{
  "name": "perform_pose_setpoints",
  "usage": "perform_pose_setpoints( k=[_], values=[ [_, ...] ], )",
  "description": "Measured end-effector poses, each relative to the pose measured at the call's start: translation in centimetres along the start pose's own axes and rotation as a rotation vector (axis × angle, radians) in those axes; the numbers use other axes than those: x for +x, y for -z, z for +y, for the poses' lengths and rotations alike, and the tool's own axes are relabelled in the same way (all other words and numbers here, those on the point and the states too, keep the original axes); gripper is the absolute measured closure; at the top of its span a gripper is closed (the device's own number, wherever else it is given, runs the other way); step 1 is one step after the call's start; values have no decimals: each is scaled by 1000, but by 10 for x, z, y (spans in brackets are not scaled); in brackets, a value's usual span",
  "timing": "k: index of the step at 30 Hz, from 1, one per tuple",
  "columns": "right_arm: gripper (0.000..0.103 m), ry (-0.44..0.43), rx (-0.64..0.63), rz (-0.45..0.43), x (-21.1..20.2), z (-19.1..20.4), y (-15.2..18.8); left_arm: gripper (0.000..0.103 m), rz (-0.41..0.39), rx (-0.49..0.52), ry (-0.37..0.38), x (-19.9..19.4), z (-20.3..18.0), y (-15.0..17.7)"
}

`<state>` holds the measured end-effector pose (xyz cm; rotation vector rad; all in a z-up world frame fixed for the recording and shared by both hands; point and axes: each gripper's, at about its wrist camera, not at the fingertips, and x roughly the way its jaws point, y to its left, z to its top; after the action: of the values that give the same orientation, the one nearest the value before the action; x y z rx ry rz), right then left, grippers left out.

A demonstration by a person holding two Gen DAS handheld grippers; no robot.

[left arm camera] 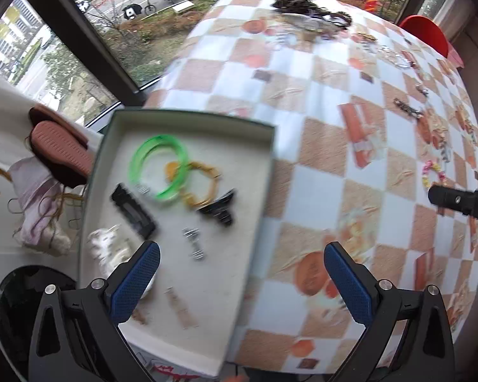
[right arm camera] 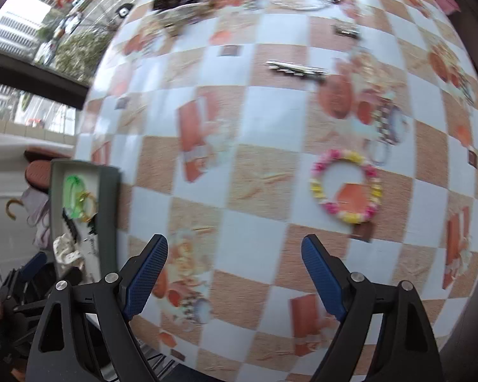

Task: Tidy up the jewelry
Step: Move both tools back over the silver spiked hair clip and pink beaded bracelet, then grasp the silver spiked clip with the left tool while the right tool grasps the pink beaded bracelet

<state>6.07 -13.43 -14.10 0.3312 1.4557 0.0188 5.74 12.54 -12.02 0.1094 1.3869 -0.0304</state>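
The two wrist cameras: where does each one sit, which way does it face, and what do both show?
Left wrist: behind the open left hand-held gripper, facing the tray; the right hand-held gripper's tip shows at right.
Right wrist: behind the open right hand-held gripper, facing the table and flower bracelet.
Shared: tray, green bangle, flower bracelet, table.

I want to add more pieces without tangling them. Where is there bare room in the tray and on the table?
In the tray, the right strip beside the black clip is bare, as is the top left corner; the middle, around the green bangles, is crowded. On the table, the checkered stretch between the tray and the pink and yellow bracelet is free; the far edge holds a dark heap.
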Motion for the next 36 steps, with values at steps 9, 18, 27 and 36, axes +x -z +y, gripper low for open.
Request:
perform_pose_setpoints(
  k=[9,18,27,36],
  values=[
    [15,104,89,-11,-3,-70,-1,0,44,12,129,17,-54,-40],
    [15,176,112,-18,6,-102,-12,0,101,-57,228,46,-104,-92],
    [24,201,34,-27,16,-101,-20,0,148,-88,274,78,-159,-135],
    [34,203,27,-20,28,-98,-20,3,168,-114,275,103,-205,-173]
  ],
)
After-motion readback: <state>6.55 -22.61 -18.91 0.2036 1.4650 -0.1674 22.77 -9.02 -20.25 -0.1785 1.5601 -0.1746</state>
